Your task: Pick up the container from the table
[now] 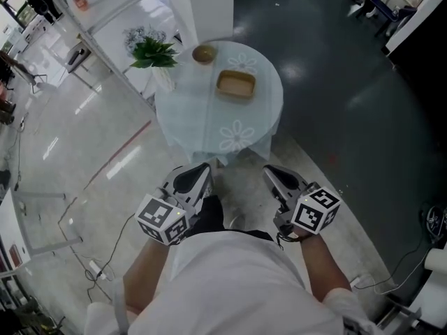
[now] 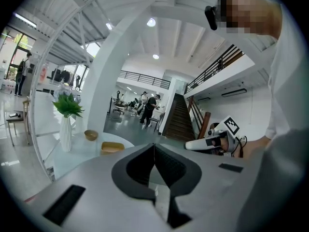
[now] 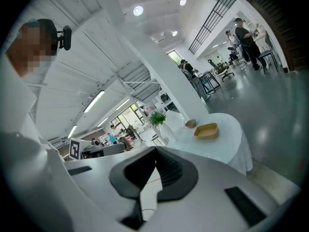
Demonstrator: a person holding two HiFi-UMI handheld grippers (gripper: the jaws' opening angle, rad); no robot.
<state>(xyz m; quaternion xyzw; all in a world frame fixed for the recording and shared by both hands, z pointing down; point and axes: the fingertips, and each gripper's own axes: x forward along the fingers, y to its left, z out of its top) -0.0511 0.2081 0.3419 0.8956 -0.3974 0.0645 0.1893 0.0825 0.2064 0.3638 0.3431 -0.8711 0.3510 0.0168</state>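
A shallow tan rectangular container (image 1: 235, 84) sits on the round table (image 1: 209, 128) under a pale cloth, with a small brown bowl (image 1: 203, 54) behind it to the left. Both show small and far in the left gripper view: container (image 2: 112, 147), bowl (image 2: 91, 135). The right gripper view has the container (image 3: 206, 130) too. My left gripper (image 1: 193, 180) and right gripper (image 1: 277, 179) are held close to my body, well short of the table, both shut and empty.
A white vase with a green plant (image 1: 154, 53) stands at the table's left rear edge. A white pillar (image 1: 209, 5) rises behind the table. Cables (image 1: 105, 257) lie on the floor to my left. People stand far off in the hall.
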